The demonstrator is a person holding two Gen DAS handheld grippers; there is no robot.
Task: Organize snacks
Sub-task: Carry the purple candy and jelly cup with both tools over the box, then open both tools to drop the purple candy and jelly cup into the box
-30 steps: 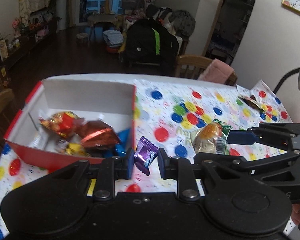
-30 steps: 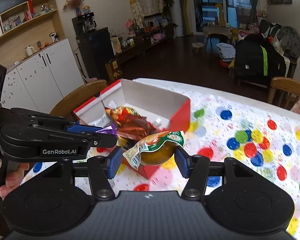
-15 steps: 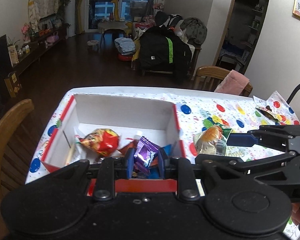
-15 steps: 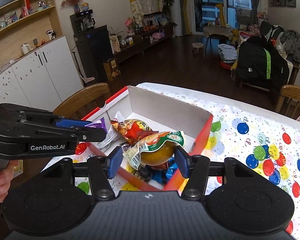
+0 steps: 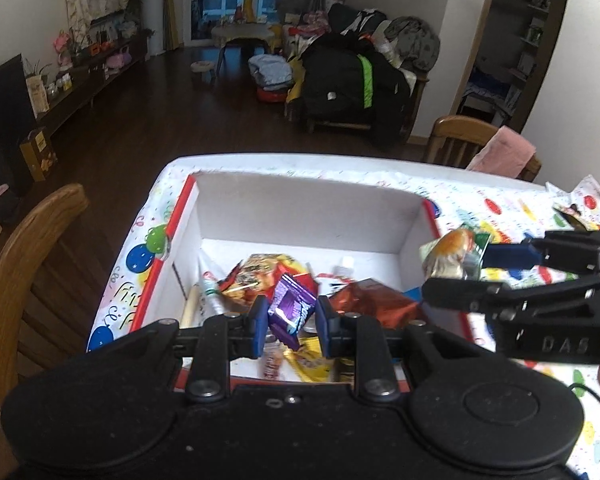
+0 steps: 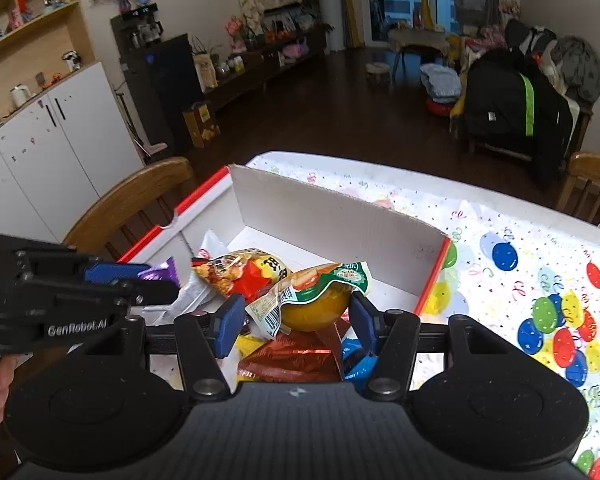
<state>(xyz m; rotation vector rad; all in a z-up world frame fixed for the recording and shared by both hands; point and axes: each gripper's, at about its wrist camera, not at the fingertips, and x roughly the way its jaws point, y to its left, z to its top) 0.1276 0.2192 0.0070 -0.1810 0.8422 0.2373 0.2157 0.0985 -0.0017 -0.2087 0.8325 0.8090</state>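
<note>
Snacks [image 5: 291, 308] in both grippers now hang over box [image 5: 308, 204], not tablecloth.

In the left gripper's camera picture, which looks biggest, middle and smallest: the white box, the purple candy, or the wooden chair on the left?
Largest to smallest, as they look:
1. white box
2. wooden chair, though part is cut off at the edge, so box against chair is unsure
3. purple candy, smallest even though it sits nearest the camera

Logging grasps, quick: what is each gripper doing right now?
Left gripper: closed on the purple candy wrapper.
Right gripper: closed on the orange jelly cup.
</note>
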